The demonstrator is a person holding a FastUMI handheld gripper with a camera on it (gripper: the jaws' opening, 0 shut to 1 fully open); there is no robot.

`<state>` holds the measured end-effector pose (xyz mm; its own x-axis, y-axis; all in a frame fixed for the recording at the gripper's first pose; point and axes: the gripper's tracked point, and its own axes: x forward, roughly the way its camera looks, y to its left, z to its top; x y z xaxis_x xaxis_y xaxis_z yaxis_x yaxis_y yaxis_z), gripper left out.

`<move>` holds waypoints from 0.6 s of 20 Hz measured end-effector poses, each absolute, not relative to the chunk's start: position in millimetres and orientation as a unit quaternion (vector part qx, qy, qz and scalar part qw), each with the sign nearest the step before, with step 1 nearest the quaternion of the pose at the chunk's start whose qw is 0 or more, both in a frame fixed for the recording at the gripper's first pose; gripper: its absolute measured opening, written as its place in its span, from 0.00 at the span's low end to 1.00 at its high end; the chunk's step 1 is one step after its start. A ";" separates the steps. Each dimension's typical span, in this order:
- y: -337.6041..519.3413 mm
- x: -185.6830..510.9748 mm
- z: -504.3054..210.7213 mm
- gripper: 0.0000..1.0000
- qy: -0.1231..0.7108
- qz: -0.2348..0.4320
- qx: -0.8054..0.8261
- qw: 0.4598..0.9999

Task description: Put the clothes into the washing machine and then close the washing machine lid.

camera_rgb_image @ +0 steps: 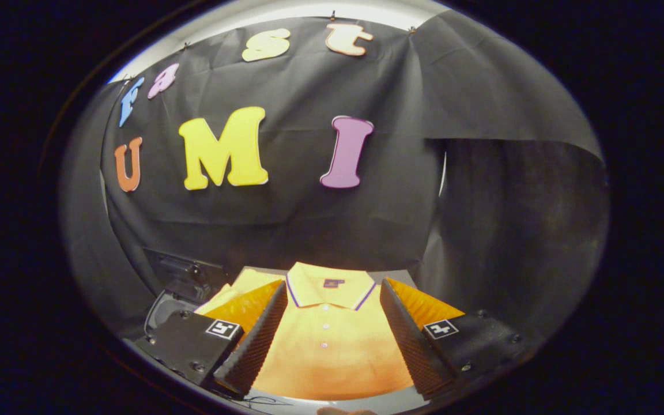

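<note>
Left of your claw's left finger, past the shirt's sleeve: a dark machine [179,282] with a raised lid panel and a pale rounded opening below it. My read is that's the washing machine, lid up so it can take the load, but it's partly hidden, so not certain.

Centre: yellow polo shirt [323,340] lies flat on the counter [401,275], collar away from you, button placket running straight toward you. Spread out like that, there's no fold to pinch yet.

Claw [332,334] is released, fingers spread wide, straddling the shirt's chest without gripping it. Looks lined up for a descent onto the fabric.

Right of the right finger: just the booth's black cloth.

Judgement: task at the start; shirt not picked, lid not closed.
</note>
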<state>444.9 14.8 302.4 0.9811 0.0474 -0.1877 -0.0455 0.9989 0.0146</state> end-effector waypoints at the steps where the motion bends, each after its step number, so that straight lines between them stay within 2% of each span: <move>1: 16.3 455.7 295.2 1.00 0.109 0.026 0.002 0.994; 12: 17.6 505.8 185.0 0.99 0.277 0.020 0.024 0.960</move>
<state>505.8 17.6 185.0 0.8457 0.0509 -0.5312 -0.0244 0.9981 0.0569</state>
